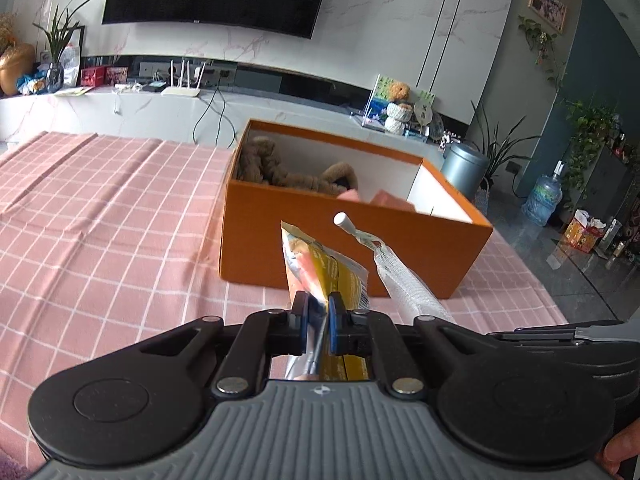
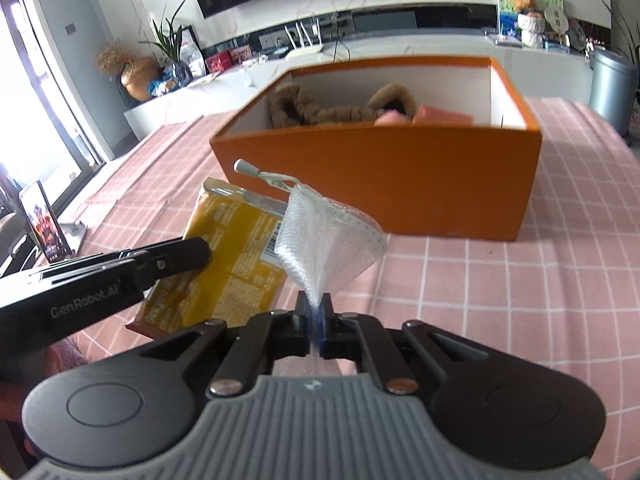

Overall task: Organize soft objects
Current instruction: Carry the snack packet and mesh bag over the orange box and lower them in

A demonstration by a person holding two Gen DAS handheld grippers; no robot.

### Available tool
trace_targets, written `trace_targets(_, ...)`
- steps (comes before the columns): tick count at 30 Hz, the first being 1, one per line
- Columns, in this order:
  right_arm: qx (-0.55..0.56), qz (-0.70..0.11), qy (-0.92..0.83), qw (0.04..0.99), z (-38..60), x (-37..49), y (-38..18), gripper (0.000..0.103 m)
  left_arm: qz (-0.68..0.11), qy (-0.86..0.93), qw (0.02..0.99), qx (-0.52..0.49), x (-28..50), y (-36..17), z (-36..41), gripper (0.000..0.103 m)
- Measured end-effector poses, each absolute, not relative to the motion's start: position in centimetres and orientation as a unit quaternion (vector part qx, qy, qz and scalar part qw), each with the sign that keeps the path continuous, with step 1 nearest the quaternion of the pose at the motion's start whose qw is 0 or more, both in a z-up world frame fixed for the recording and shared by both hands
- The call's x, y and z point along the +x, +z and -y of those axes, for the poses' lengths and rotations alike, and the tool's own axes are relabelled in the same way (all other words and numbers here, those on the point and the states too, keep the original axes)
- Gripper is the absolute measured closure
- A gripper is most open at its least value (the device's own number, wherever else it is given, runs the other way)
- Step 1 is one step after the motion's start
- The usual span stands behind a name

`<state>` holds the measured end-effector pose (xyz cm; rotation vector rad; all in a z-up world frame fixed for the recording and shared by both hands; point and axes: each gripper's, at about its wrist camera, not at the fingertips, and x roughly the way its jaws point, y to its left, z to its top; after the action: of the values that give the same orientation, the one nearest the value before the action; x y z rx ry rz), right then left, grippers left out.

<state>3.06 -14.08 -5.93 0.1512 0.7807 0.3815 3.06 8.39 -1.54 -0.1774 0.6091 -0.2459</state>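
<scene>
- Progress: the orange box (image 2: 400, 184) on the checked surface (image 2: 520, 280) already holds a brown plush toy (image 2: 320, 110) and pink soft items (image 2: 436, 115). Judged partly complete; two items remain outside the box.
- Left gripper (image 1: 318, 308): jaws clamped on the near end of a yellow snack packet (image 1: 320, 260), held above the surface just near of the box.
- Right gripper (image 2: 316, 308): jaws clamped on a white mesh pouch (image 2: 324, 240) with a cord and plug (image 2: 244, 167).
- Orientation: the packet's long axis runs near to far, free end pointing at the box wall. The pouch runs likewise, beside the packet on its right, cord end far.
- Remaining: lift both over the rim and release.
</scene>
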Motion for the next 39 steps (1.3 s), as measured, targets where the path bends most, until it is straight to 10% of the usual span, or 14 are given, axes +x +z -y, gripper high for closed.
trace_targets(18,0.069,-0.32,0.166,0.93,17.8,10.6,1.7,0.103,-0.217,-0.166,0.958,-0.088,11.6,6.0,-6.1,0.094)
trace_targets(39,-0.059,-0.435,0.107,0.892,20.3,28.7,-2.8,0.103,-0.315,-0.171,0.925,-0.126,23.5,0.1,-4.8,0.094)
